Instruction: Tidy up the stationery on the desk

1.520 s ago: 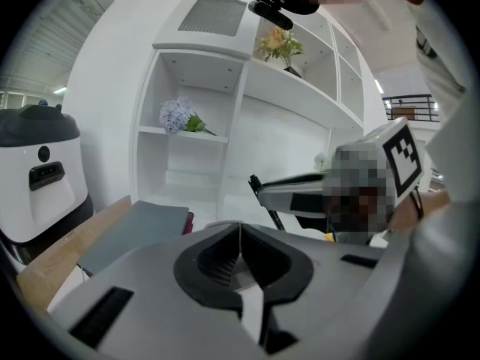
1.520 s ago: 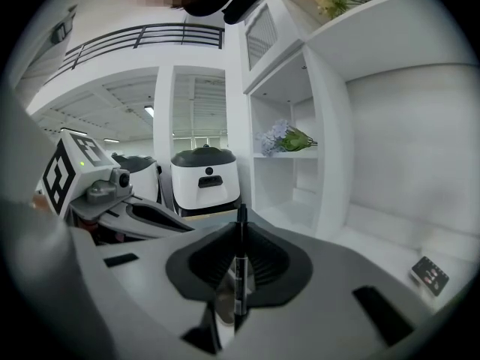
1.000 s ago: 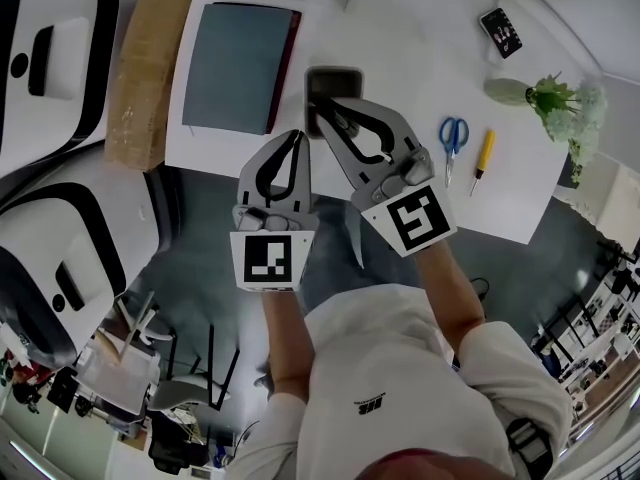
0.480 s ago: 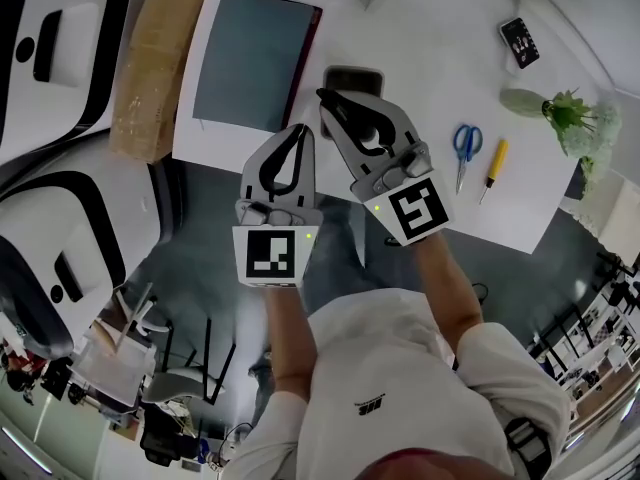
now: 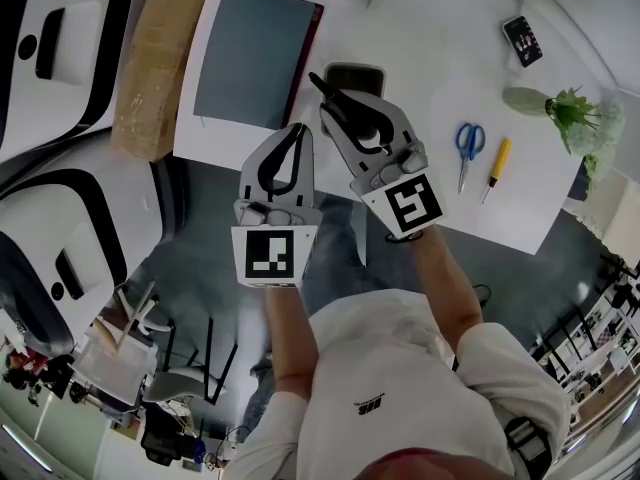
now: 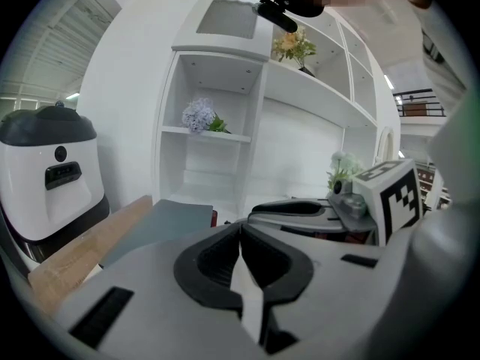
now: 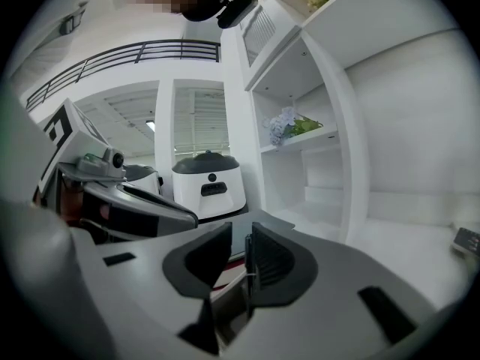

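Observation:
Blue-handled scissors (image 5: 467,148) and a yellow-handled tool (image 5: 496,163) lie side by side at the right of the white desk (image 5: 420,38). A grey-blue notebook (image 5: 258,58) lies at the left, and a black open holder (image 5: 356,76) stands beside it. My left gripper (image 5: 298,128) is shut and empty at the desk's near edge, below the notebook; the left gripper view shows its tips (image 6: 241,227) touching. My right gripper (image 5: 318,80) is shut and empty, its tips over the holder's left edge. In the right gripper view the right gripper (image 7: 240,235) holds nothing.
A small black device (image 5: 524,40) and a vase of green and white flowers (image 5: 560,108) sit at the far right. A cardboard box (image 5: 150,63) lies left of the notebook. White-and-black machines (image 5: 60,58) stand beyond the desk's left end. White shelves (image 6: 217,133) rise behind the desk.
The right gripper's tips have shifted slightly left and forward over the holder. The view has drifted a little. Both grippers stay shut and empty.

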Available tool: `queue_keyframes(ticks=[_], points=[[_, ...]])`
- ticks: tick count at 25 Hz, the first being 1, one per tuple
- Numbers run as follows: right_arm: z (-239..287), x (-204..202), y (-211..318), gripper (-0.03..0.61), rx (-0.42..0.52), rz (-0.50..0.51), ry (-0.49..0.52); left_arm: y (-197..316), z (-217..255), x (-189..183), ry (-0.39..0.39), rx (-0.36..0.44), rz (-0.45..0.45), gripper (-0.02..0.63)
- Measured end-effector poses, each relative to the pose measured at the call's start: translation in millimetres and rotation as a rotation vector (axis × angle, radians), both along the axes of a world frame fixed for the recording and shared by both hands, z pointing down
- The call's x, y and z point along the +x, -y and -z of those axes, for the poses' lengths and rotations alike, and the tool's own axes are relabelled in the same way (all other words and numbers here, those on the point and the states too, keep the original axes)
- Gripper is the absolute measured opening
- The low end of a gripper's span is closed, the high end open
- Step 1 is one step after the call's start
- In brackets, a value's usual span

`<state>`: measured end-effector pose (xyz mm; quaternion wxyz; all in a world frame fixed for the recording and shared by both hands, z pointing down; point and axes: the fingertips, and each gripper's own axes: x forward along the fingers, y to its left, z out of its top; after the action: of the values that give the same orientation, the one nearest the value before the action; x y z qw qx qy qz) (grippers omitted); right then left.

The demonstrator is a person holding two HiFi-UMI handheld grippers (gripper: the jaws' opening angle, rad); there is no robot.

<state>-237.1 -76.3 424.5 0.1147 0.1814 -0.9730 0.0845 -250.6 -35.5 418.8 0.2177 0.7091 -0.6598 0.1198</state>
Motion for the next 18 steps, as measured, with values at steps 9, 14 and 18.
queue_keyframes(ticks=[9, 14, 18], points=[[16.6, 42.6, 3.5, 0.066, 0.004, -0.072, 0.003, 8.9, 13.9, 32.8, 0.008, 0.022, -0.073, 0.000], [13.9, 78.3, 13.6, 0.066, -0.002, -0.141, -0.014, 19.7, 14.5, 63.5, 0.004, 0.040, -0.144, 0.000], [8.5, 109.6, 24.1, 0.066, -0.013, -0.205, -0.029, 29.6, 12.3, 91.1, -0.014, 0.044, -0.193, 0.000]])
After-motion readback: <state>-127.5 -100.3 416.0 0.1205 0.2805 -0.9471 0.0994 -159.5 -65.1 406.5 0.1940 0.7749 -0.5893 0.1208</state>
